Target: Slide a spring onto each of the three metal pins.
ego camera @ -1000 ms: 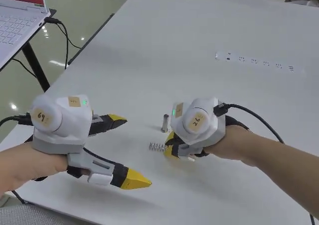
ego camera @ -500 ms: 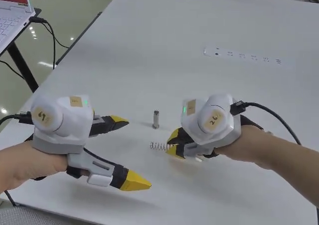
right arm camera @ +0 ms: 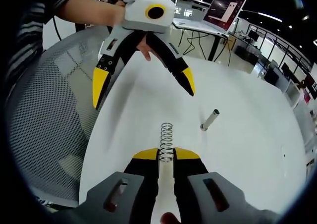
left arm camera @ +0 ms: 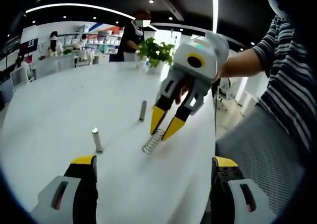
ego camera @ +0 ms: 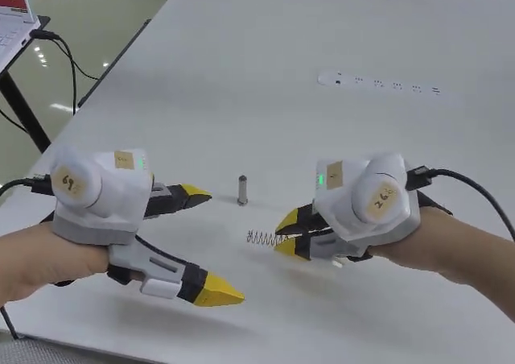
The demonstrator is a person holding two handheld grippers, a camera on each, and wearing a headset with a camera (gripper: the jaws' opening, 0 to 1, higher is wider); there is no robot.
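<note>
White table (ego camera: 265,50) with one upright metal pin (ego camera: 242,190) and one spring (ego camera: 259,237) near it. The right gripper (ego camera: 283,235) pinches the spring's end. The left gripper (ego camera: 211,243) hovers close by, jaws spread wide. One power strip (ego camera: 378,84) lies well behind. In the left gripper view a second upright piece (left arm camera: 142,110) is too small to identify.
</note>
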